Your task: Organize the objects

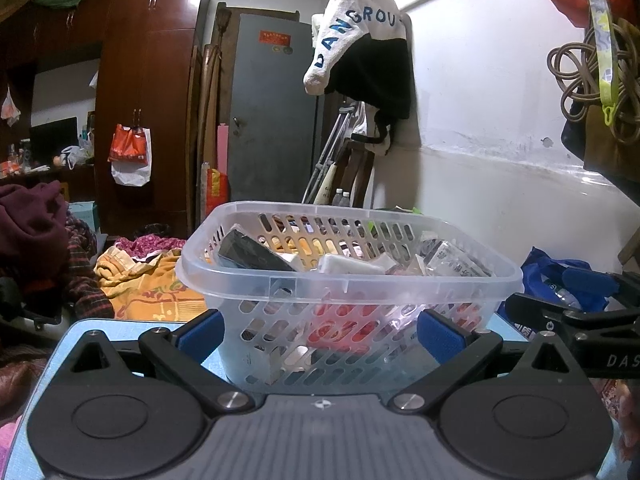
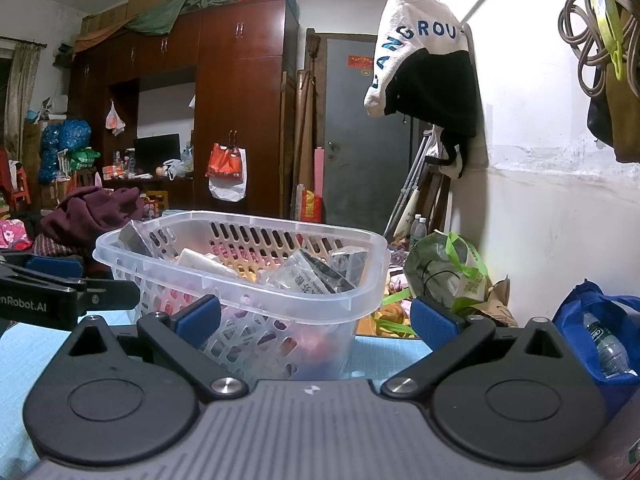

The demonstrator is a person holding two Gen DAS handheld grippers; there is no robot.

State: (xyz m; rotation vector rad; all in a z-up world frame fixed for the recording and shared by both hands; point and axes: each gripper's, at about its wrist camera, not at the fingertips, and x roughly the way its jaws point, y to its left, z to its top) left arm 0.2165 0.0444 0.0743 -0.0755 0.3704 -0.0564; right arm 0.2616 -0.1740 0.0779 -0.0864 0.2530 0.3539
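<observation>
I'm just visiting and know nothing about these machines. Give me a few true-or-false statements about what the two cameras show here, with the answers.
1. The clear plastic basket stands on the light blue mat. True.
2. The basket is empty. False: it holds several things, among them a dark flat item and a white packet.
3. The left gripper has its fingers spread wide, with nothing held between them. True.
4. The right gripper is clamped on the basket's rim. False: its fingers stand apart and grip nothing.
5. A white and black garment hangs on the wall behind the basket. True.
6. A blue bag lies inside the basket. False: it sits outside, off to the right.
</observation>
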